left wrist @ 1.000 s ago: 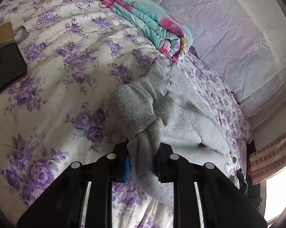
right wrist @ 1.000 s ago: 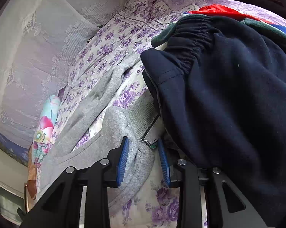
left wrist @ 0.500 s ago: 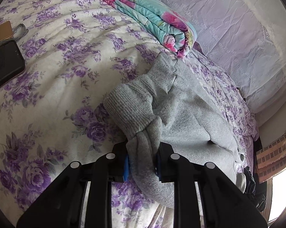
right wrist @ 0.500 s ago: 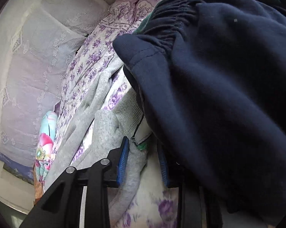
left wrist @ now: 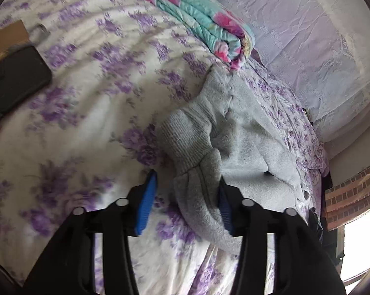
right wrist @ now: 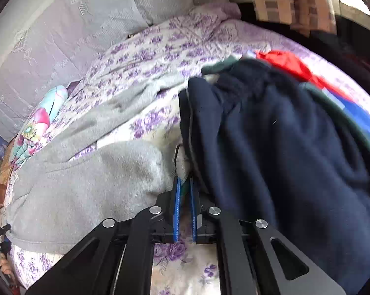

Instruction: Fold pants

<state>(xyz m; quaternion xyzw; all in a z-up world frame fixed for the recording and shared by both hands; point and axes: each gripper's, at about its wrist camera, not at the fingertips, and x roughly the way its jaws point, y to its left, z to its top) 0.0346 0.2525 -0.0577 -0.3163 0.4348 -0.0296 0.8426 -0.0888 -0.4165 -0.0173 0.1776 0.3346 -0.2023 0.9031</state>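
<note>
Grey fleece pants (left wrist: 249, 147) lie bunched on a bed with a purple-flowered sheet (left wrist: 91, 103). In the left wrist view my left gripper (left wrist: 185, 196) is open, its blue pads either side of the ribbed cuff end (left wrist: 185, 137), which rests loose between them. In the right wrist view the grey pants (right wrist: 86, 179) spread to the left. My right gripper (right wrist: 184, 191) is shut on a thin edge of the grey pants beside a dark navy garment (right wrist: 271, 152).
A folded teal and pink quilt (left wrist: 204, 22) lies beyond the pants. A black case (left wrist: 13, 83) and cardboard (left wrist: 5, 39) sit at the left. Red, green and blue clothes (right wrist: 295, 66) lie under the navy garment. A lace-covered wall (left wrist: 307, 36) borders the bed.
My left gripper has opened and let go of the grey cuff. My right gripper has shut on the grey pants' edge and drawn back, so more of the bed shows.
</note>
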